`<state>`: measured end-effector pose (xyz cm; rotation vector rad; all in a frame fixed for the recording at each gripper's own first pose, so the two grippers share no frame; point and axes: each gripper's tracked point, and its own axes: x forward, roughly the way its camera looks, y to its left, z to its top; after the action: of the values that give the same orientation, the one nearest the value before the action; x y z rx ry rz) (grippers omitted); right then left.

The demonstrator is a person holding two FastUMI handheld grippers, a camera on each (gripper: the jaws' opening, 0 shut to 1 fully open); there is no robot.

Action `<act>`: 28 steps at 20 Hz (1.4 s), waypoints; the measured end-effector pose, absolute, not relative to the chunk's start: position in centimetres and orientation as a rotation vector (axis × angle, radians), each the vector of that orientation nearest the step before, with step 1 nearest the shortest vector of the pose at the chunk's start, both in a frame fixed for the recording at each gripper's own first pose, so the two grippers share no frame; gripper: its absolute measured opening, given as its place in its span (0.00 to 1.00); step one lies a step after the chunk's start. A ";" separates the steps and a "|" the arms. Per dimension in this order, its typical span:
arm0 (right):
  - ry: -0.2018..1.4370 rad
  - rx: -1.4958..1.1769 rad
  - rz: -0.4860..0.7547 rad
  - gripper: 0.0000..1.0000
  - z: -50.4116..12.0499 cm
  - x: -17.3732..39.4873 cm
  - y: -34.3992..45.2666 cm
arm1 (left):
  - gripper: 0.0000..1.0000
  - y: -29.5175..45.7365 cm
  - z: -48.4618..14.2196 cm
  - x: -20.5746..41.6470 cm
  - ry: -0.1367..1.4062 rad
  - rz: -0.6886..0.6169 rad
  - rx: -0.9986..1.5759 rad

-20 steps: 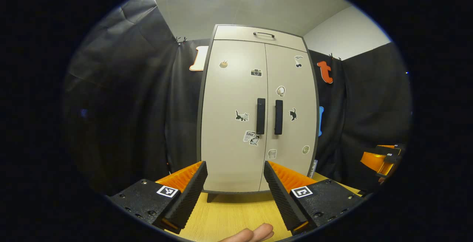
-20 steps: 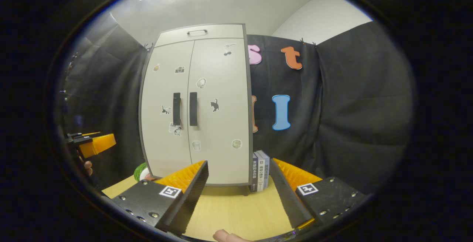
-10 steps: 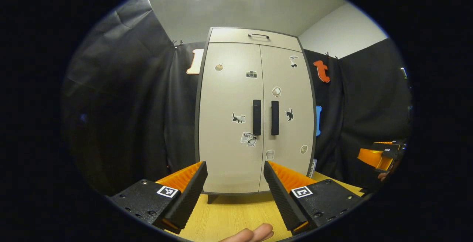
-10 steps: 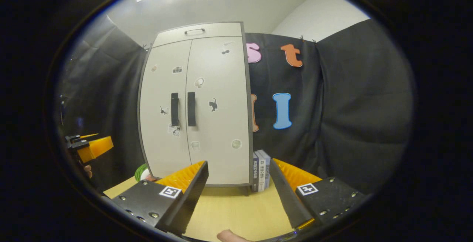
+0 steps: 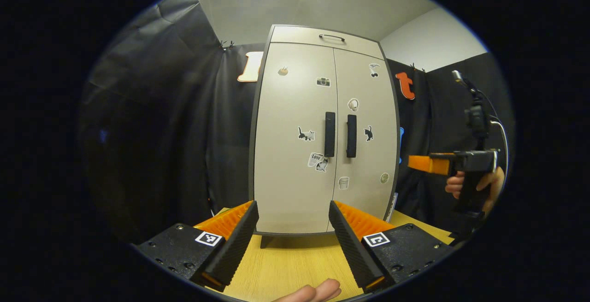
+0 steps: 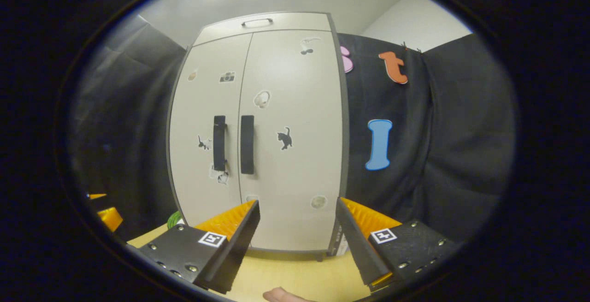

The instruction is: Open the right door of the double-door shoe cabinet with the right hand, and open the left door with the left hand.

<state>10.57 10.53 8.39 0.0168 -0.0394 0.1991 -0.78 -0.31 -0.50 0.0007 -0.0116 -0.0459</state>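
**Both doors shut, right gripper nearer its handle**

I hold a gripper in each hand, and neither one touches anything. My right gripper (image 6: pixel 297 228) has its fingers spread wide and released, with only the pale wooden tabletop (image 6: pixel 295 276) and the foot of the cabinet between them. My left gripper (image 5: pixel 292 228) is spread the same way, clasping nothing.

The tall beige double-door shoe cabinet (image 6: pixel 258 131) stands upright on the tabletop against the black cloth wall. Both doors are closed and flush, so by my reckoning no part of the task is done yet. The right door (image 6: pixel 295 122) and the left door (image 6: pixel 207 131) meet at a centre seam, and the two black bar handles sit just beside that seam, one on each door.

The relation that counts is this. In the right gripper view the right door's black vertical handle (image 6: pixel 247 144) lies at about 11 o'clock from my right gripper, above it and a little to the left, and well apart. Its long axis runs straight up and down, so I judge my fingers should close on it from either side.

In the left gripper view the left door's black vertical handle (image 5: pixel 329 133) lies at about 1 o'clock from my left gripper, farther off. There my right gripper (image 5: pixel 421 163) shows at 3 o'clock, pointing toward the cabinet. The cabinet looms larger in the right gripper view, so I take my right hand to be the nearer one.
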 end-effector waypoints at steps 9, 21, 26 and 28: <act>-0.005 0.082 0.312 0.98 12.5 19.3 20.2 | 0.96 2.9 -2.8 -1.4 0.026 -0.033 0.009; 0.030 0.136 0.147 0.80 11.8 26.5 22.7 | 0.95 7.9 -2.8 -2.3 0.014 0.033 0.039; 0.031 0.067 0.177 0.61 11.8 25.9 22.9 | 0.95 8.6 -3.4 -2.3 0.051 0.063 0.030; 0.059 0.092 0.256 0.58 11.2 25.7 24.3 | 0.95 8.1 -3.4 -2.1 0.069 0.066 0.022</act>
<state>25.70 24.29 11.17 0.0919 0.0587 0.2559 -2.11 8.15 -3.43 0.0221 0.0685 0.0664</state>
